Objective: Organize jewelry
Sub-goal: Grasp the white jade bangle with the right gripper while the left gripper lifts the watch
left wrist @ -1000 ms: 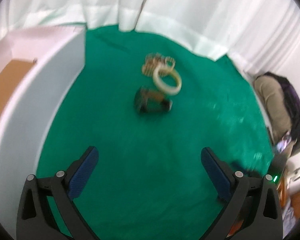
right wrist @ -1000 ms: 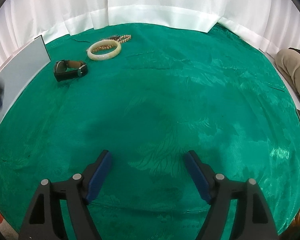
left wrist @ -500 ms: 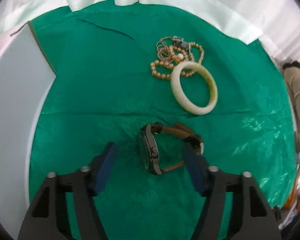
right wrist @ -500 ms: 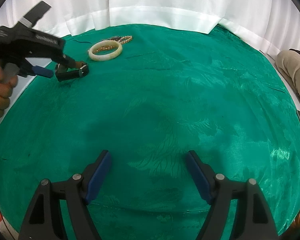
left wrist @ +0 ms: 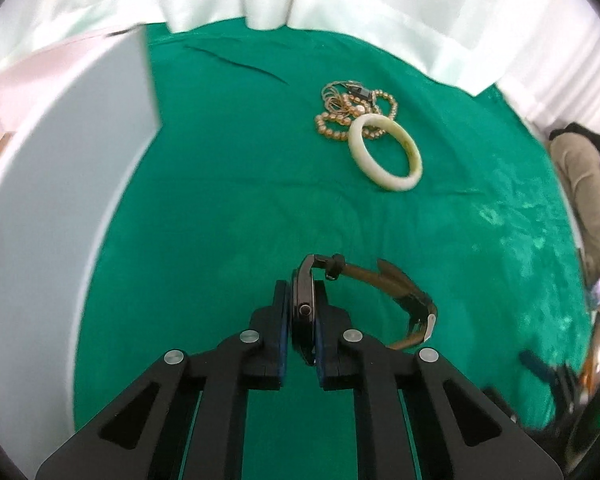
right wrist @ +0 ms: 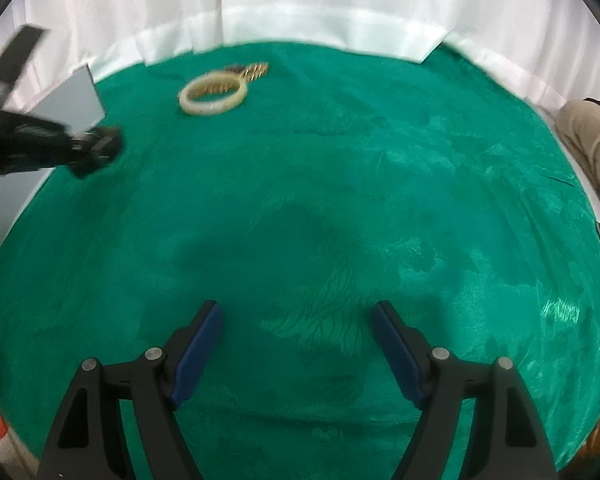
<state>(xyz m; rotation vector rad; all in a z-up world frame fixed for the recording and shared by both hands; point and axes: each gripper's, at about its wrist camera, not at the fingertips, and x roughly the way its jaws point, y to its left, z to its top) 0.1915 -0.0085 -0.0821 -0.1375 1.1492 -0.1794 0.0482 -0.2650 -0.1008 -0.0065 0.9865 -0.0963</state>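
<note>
- We pinch the watch point(left wrist: 305, 304) by its case in our left gripper point(left wrist: 300, 320), just clamped, so its strap trails free over the green cloth point(left wrist: 228, 208).
- Our right gripper point(right wrist: 296, 344) hangs spread and empty, waiting.

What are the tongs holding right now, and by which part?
The left tongs clamp the watch by its case, strap trailing free. The right tongs stand open, holding nothing.

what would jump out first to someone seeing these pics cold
The left gripper, low in its own view, is clamped on the black case of a wristwatch, whose brown strap loops out to the right. Beyond it on the green cloth a pale bangle overlaps a heap of gold beaded necklaces. The right gripper stands open over bare cloth.
</note>
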